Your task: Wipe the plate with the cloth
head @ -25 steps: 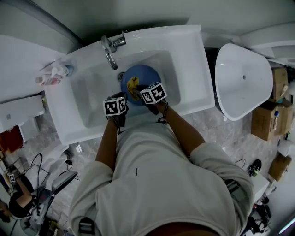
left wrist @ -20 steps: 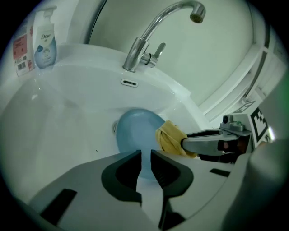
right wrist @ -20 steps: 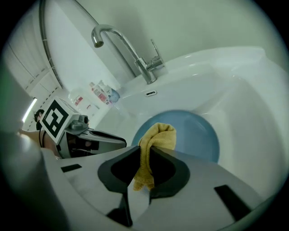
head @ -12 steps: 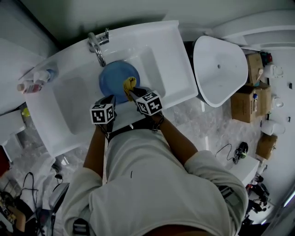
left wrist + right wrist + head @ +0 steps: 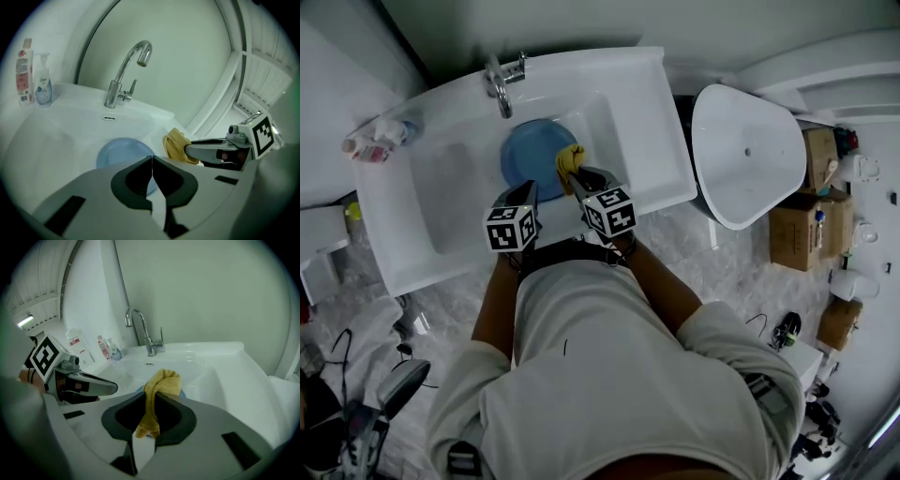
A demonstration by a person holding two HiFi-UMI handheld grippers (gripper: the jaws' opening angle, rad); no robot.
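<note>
A blue plate [image 5: 530,155] [image 5: 121,153] lies flat in the white sink basin [image 5: 459,187], below the tap. My right gripper [image 5: 577,178] [image 5: 151,401] is shut on a bunched yellow cloth [image 5: 569,157] [image 5: 158,392] [image 5: 177,145], held at the plate's right edge; the cloth's tail hangs down between the jaws. My left gripper [image 5: 525,194] [image 5: 152,161] is shut with nothing in it, hovering just above the plate's near rim. Only a sliver of blue shows behind the cloth in the right gripper view.
A chrome tap [image 5: 499,82] [image 5: 124,77] [image 5: 143,331] stands behind the basin. Soap bottles [image 5: 375,136] [image 5: 33,72] [image 5: 105,348] sit on the counter's left corner. A white toilet [image 5: 745,155] is to the right, with cardboard boxes [image 5: 811,202] beyond. Cables and gear litter the floor at lower left.
The right gripper with the cloth has shifted slightly across the plate's right side. The head camera has swung, so the sink sits differently in view. The left gripper stays near the plate's front rim.
</note>
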